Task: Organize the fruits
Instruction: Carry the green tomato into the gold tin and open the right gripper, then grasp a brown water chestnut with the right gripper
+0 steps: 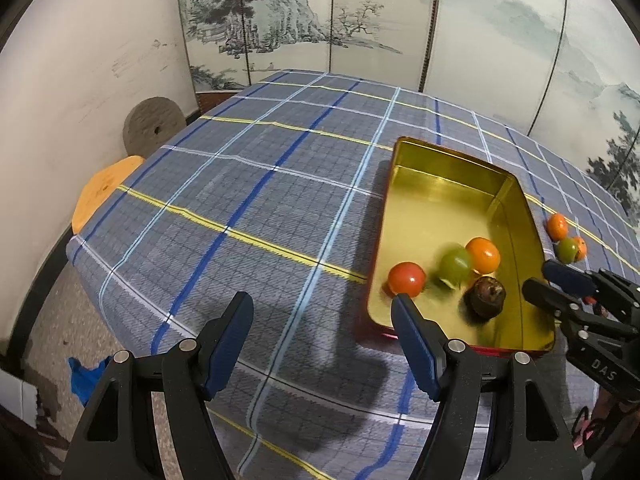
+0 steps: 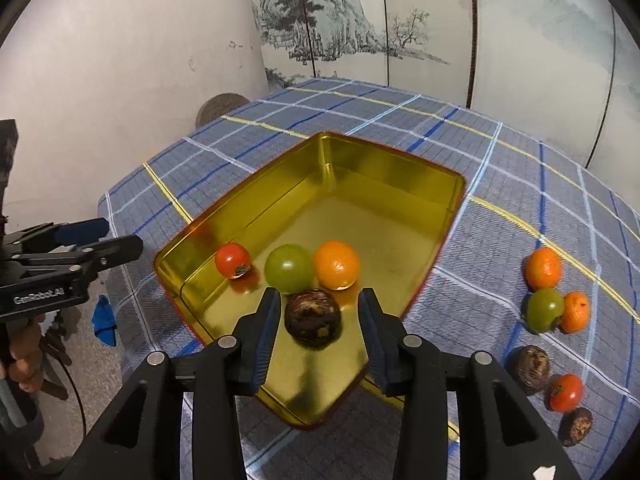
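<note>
A gold tin with a red outside sits on the plaid tablecloth. Inside it lie a red tomato, a green fruit, an orange and a dark brown fruit. My right gripper straddles the dark fruit, which rests on the tin floor; its jaws are open with a gap showing on each side. The left gripper hovers open and empty over the cloth, just left of the tin's near corner. Right of the tin lie several more fruits: an orange, a green one and a tomato among them.
A painted folding screen stands behind the table. An orange stool and a grey round seat stand off the table's left edge. A blue scrap lies on the floor. A hand holds the left gripper.
</note>
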Demonstrator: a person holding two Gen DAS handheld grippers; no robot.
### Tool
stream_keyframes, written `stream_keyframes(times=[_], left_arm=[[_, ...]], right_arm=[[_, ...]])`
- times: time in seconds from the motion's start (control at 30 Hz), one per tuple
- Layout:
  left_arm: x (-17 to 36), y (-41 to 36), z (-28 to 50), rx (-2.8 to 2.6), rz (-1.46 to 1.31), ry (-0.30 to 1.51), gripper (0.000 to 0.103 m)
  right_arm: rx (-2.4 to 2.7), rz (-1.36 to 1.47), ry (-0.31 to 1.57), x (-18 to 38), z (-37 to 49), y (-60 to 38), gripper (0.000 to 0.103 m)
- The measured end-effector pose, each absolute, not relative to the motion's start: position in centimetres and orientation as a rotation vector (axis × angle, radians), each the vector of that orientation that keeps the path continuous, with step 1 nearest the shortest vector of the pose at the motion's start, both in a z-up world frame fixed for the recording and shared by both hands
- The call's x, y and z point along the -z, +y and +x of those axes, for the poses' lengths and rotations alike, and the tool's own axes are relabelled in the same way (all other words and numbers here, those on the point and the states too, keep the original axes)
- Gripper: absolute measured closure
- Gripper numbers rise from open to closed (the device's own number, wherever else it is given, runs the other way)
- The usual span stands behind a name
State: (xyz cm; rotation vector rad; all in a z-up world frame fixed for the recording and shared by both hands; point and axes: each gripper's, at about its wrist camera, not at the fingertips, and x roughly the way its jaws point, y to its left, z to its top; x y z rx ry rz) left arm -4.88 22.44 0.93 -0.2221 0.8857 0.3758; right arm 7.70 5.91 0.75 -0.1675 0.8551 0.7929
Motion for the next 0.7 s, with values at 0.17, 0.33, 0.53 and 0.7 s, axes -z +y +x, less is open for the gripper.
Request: stream_keyframes(times=[0.17,0.33,0.53,0.7], left_arm=[[-1.3,21.3,-4.5,-0.348,-0.209,0.884,0.031],[-1.8,19.7,-4.0,-0.299,-0.205,0.877,0.031],[-1.8,16.7,-3.1,-0.236,-0.165,0.886,0.031],[-1.6,14.2,-2.2,-0.184,-0.137,0.901,0.031]], right_arm=[[-0.756,-0.151,0.826,-1.7,7.3,3.4,0.065],[-0.669,-0.140,0.813,-2.0,7.0,-1.0,0.064],[-0.519,-0.091,0.855,-0.5,7.8,-8.1,0.064],[-0.419,-0.088,0.901,1.7,8.3,-12.5,0.064]])
